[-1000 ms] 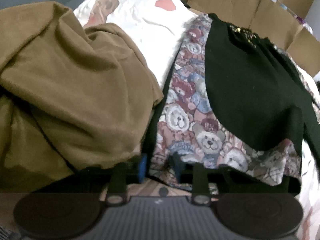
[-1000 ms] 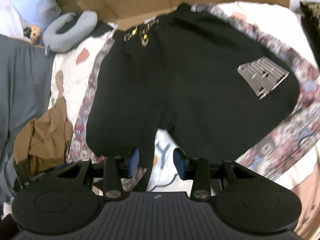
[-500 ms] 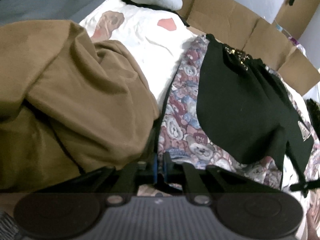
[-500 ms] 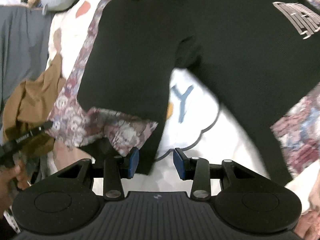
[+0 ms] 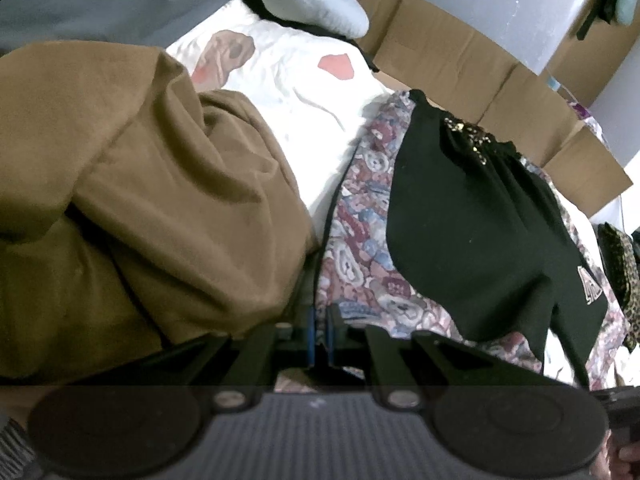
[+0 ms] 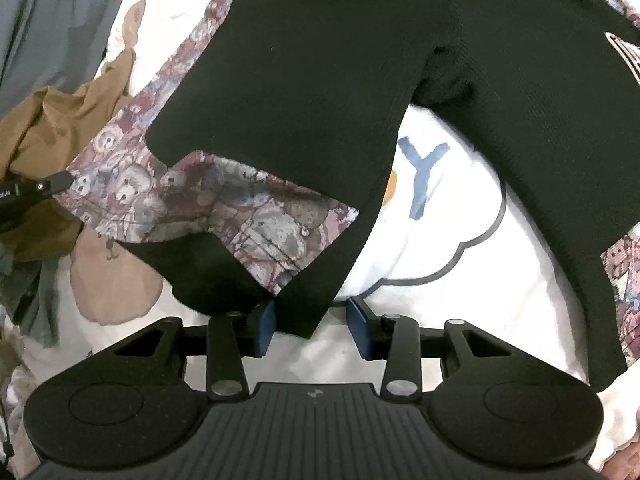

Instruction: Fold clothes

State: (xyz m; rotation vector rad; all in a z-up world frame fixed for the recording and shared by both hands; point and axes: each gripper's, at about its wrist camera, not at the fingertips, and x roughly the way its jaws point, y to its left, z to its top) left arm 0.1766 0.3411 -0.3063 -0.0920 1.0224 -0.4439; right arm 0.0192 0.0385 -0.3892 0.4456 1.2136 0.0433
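Note:
Black shorts (image 5: 472, 220) lie spread over a teddy-bear print garment (image 5: 360, 240) on the bed. My left gripper (image 5: 319, 332) is shut on the near edge of the bear-print garment. In the right wrist view its tip (image 6: 60, 182) pinches that garment's left corner (image 6: 192, 196). My right gripper (image 6: 312, 328) is open and low over the sheet. The corner of the left leg hem of the black shorts (image 6: 304, 300) lies between its blue pads (image 6: 266, 326), which stand apart from each other.
A crumpled brown garment (image 5: 160, 200) is piled against my left gripper. The white printed sheet (image 6: 432, 240) shows between the shorts' legs. Cardboard (image 5: 460, 56) lines the far side, with a grey neck pillow (image 5: 320, 8) and a leopard-print item (image 5: 620, 256).
My left gripper closed on the bear-print edge and lifted slightly. My right gripper dropped toward the bed until the black leg hem came between its pads.

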